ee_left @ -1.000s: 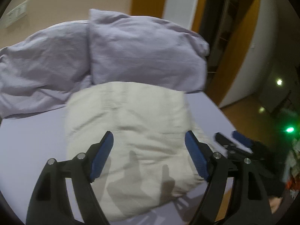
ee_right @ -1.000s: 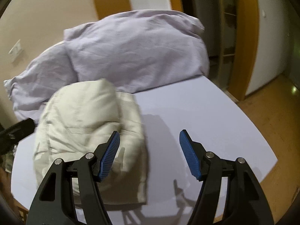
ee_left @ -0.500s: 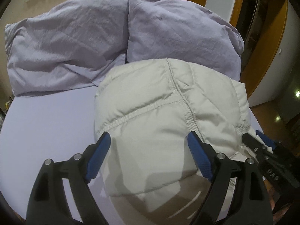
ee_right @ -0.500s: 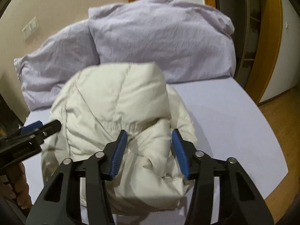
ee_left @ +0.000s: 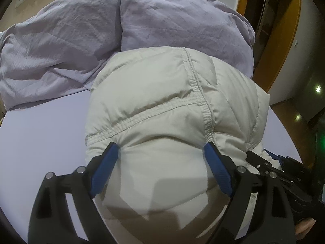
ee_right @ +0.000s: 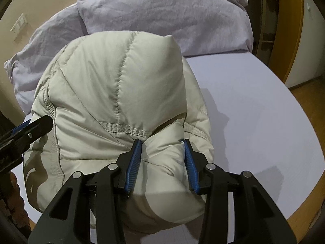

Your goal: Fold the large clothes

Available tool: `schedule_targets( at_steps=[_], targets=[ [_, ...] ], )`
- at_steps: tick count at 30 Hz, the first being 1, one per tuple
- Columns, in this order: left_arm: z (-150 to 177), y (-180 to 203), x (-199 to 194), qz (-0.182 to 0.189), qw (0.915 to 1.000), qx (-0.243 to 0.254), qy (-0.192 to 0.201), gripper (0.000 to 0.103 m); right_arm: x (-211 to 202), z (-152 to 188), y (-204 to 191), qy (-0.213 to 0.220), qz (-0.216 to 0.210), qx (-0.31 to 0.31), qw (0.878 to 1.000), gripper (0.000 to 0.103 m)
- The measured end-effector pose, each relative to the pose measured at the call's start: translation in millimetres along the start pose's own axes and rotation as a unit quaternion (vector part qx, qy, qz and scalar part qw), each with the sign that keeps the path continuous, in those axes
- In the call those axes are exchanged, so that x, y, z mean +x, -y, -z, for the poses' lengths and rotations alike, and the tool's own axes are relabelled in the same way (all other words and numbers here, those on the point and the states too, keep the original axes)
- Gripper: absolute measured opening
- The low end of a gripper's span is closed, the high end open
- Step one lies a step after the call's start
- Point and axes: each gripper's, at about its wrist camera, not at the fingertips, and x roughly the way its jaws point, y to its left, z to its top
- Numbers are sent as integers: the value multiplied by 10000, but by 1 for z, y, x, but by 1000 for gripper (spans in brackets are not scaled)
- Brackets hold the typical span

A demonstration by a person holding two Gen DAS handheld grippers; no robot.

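A cream puffy jacket (ee_left: 162, 105) lies bundled on the lavender bed sheet (ee_left: 40, 138); it also fills the right wrist view (ee_right: 113, 85). My left gripper (ee_left: 161, 152) is wide open, its blue pads pressed against the jacket's near bulge on both sides. My right gripper (ee_right: 162, 148) is shut on a thick fold of the jacket at its near edge. The right gripper shows at the lower right of the left wrist view (ee_left: 270, 168), the left gripper at the left of the right wrist view (ee_right: 30, 130).
Two lavender pillows (ee_left: 126, 26) lean against the beige wall behind the jacket, also seen in the right wrist view (ee_right: 172, 14). The bed's right edge (ee_right: 294, 105) drops to a wooden floor. An orange door frame (ee_left: 284, 40) stands at the right.
Both grippers have moved in onto the jacket. The right gripper has closed from open onto a fold. The left gripper stays open and now presses on the jacket.
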Motion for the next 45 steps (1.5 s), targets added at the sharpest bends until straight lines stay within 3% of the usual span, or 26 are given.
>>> schedule_targets(
  at_steps=[12, 21, 28, 35, 45],
  targets=[
    [7, 0, 18, -60, 10000, 41, -44, 87, 1, -8, 0, -98, 103, 75, 9999, 44],
    [8, -5, 22, 34, 9999, -74, -91, 88, -46, -65, -19, 784, -71, -104, 9968, 45],
    [7, -5, 23, 87, 9999, -118, -91, 89, -12, -90, -39, 702, 47, -308, 9970, 45],
    [4, -4, 16, 129, 9999, -23, -44, 89, 23, -84, -40, 449, 235, -395, 9979, 45],
    [-49, -23, 11, 138, 9987, -411, 257, 86, 42, -77, -37, 399, 307, -436, 9978, 45]
  ],
)
